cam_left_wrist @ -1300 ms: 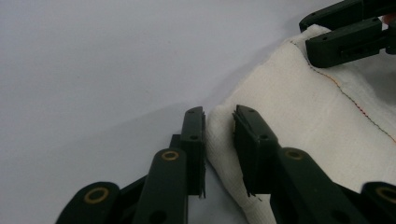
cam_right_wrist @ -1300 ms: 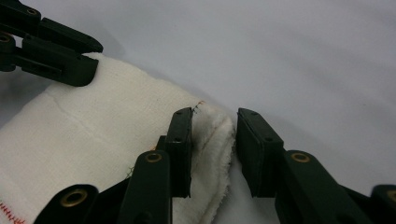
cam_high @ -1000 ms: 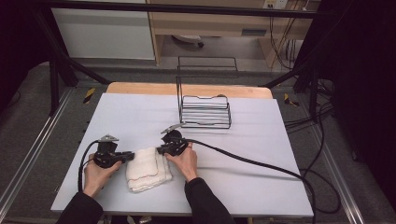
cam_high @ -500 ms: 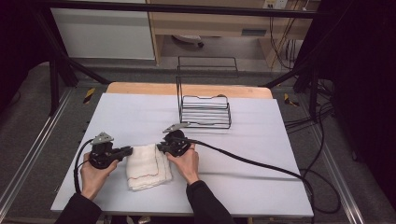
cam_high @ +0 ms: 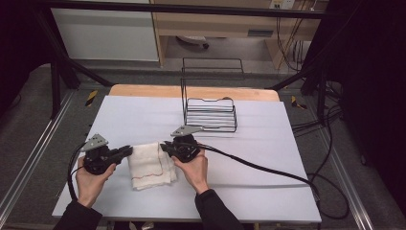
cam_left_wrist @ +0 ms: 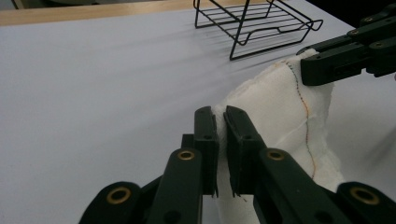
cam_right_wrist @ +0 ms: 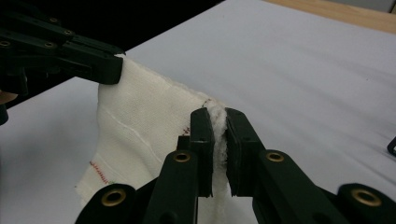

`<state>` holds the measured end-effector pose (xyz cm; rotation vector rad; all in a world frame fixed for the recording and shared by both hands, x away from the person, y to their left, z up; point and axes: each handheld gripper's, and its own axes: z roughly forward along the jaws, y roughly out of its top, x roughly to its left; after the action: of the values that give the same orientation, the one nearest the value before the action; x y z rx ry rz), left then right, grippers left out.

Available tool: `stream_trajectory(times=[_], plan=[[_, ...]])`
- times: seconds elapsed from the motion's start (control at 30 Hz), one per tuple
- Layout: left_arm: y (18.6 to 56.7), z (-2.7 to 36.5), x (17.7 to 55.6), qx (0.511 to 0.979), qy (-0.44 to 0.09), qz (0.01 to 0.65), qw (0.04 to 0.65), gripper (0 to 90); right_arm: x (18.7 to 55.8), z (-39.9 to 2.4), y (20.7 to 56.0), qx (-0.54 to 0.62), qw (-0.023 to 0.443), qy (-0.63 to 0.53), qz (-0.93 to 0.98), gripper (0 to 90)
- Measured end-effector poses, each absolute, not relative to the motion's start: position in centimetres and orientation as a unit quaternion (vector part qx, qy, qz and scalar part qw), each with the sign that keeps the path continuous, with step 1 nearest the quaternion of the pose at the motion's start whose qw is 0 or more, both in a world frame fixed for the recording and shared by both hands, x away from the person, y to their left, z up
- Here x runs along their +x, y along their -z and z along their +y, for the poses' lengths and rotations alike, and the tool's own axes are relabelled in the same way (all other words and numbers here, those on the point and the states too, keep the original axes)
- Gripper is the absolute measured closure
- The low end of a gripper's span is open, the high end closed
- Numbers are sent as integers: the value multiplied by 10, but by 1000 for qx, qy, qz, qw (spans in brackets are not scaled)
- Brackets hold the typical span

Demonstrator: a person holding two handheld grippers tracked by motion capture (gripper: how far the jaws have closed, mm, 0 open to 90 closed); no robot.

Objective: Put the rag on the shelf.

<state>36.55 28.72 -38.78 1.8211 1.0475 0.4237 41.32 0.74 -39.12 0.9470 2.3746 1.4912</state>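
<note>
Item: cloth point(cam_high: 149, 165), hung between my 2 claws, low edge on table point(cam_high: 268, 143). Left claw point(cam_high: 128, 150) clenched on left corner, right claw point(cam_high: 163, 146) on right corner. Top edge runs claw to claw.

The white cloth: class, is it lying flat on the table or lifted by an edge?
Lifted: the left gripper and right gripper each pinch a top corner of the white cloth, which hangs between them.
</note>
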Motion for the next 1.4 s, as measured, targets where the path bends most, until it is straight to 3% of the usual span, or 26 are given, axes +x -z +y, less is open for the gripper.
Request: stream_trajectory(times=[0.93, 1.4], plan=[[348, 256, 359, 730, -211, 386, 522, 832, 391, -31, 344, 303, 157, -551, 762, 826], [332, 213, 370, 731, -211, 354, 543, 832, 386, -75, 327, 322, 194, -563, 736, 827]])
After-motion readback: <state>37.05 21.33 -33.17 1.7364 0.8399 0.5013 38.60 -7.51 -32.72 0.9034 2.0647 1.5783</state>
